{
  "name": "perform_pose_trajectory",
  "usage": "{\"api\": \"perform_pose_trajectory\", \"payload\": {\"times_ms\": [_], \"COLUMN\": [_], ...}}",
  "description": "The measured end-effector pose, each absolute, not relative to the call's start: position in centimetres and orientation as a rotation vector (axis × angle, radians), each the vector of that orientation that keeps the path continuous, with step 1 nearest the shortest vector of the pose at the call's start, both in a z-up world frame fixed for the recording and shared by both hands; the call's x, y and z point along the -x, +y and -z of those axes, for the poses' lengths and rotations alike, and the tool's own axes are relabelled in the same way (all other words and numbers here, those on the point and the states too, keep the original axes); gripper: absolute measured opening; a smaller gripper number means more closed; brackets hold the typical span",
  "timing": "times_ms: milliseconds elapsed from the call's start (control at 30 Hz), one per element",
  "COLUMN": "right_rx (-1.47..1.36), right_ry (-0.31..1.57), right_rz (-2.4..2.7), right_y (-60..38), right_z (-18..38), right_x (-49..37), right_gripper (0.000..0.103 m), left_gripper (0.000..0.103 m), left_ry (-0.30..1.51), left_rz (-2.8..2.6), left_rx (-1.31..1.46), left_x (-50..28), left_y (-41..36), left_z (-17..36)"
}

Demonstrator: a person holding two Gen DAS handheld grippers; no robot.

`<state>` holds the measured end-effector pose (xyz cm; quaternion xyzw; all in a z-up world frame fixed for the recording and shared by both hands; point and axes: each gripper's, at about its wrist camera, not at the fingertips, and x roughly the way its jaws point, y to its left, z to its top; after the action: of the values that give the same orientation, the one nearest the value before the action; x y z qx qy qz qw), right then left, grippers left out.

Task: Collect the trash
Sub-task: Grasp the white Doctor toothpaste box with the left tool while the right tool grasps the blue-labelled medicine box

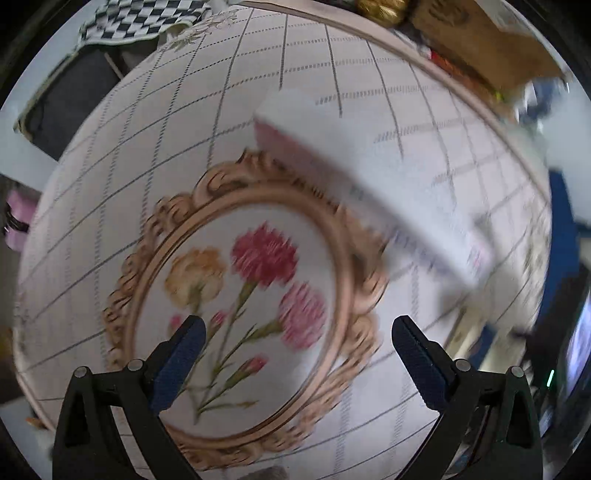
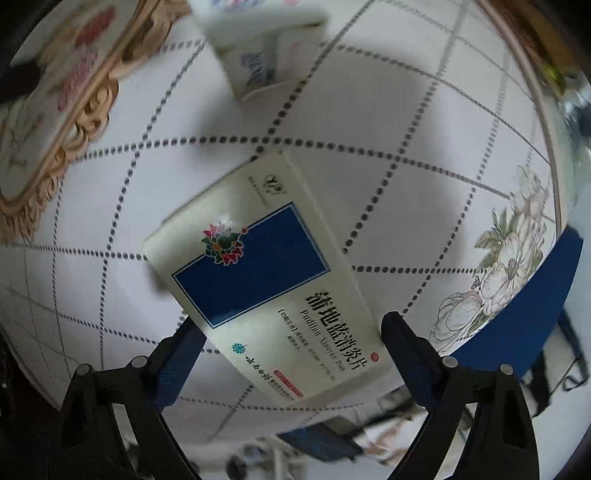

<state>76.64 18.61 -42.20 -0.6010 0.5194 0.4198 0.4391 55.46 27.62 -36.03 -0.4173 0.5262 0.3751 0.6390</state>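
A flat medicine box (image 2: 266, 273), cream with a dark blue panel and black lettering, lies on the round table (image 2: 369, 129) in the right wrist view. My right gripper (image 2: 291, 323) points down over it with the jaws wide. The box's lower part sits between the fingers, and both tips stand close to its edges without clearly pressing. A second white box (image 2: 258, 55) with blue print lies farther off. In the blurred left wrist view that long white box (image 1: 369, 184) lies ahead. My left gripper (image 1: 295, 326) is open and empty above a printed flower medallion (image 1: 251, 295).
The table (image 1: 147, 129) wears a white cloth with a dotted grid, a gold-framed carnation print and flower sketches (image 2: 509, 258) near its rim. A blue chair (image 2: 524, 317) stands by the edge. A checkered cloth (image 1: 140, 22) and a cardboard box (image 1: 480, 40) lie beyond the far edge.
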Motion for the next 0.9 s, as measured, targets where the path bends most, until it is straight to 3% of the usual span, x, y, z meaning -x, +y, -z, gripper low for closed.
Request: {"api": "perform_pose_trajectory", "payload": {"times_ms": [200, 433, 533, 567, 600, 800, 867, 900], "right_rx": [0.981, 0.553, 0.484, 0.487, 0.497, 0.639, 0.623, 0.583], "right_ry": [1.54, 1.624, 1.613, 1.581, 1.544, 1.403, 1.375, 1.376], "right_rz": [-0.711, -0.472, -0.506, -0.516, -0.527, -0.595, -0.59, -0.595], "right_y": [15.4, 11.7, 11.4, 11.4, 11.3, 12.3, 12.1, 11.9], "right_z": [41.5, 40.8, 40.3, 40.1, 39.9, 40.7, 40.4, 39.9], "right_x": [-83.5, -88.4, -89.0, -89.3, -89.7, -88.5, -87.5, -86.9], "right_gripper": [0.093, 0.094, 0.096, 0.097, 0.099, 0.1, 0.091, 0.08], "left_gripper": [0.102, 0.101, 0.085, 0.069, 0.065, 0.055, 0.054, 0.052], "left_ry": [1.121, 1.166, 1.176, 1.168, 1.184, 1.32, 1.356, 1.373], "left_rz": [-0.818, -0.842, -0.828, -0.817, -0.813, -0.605, -0.551, -0.531], "left_rx": [1.096, 1.249, 1.241, 1.203, 1.132, 0.701, 0.609, 0.586], "left_x": [-57.7, -59.7, -59.9, -59.9, -60.2, -59.4, -57.8, -56.8], "left_y": [30.9, 33.7, 34.1, 34.0, 33.8, 30.2, 28.6, 27.8], "left_z": [35.9, 39.0, 39.2, 38.7, 38.1, 36.5, 36.1, 36.1]}}
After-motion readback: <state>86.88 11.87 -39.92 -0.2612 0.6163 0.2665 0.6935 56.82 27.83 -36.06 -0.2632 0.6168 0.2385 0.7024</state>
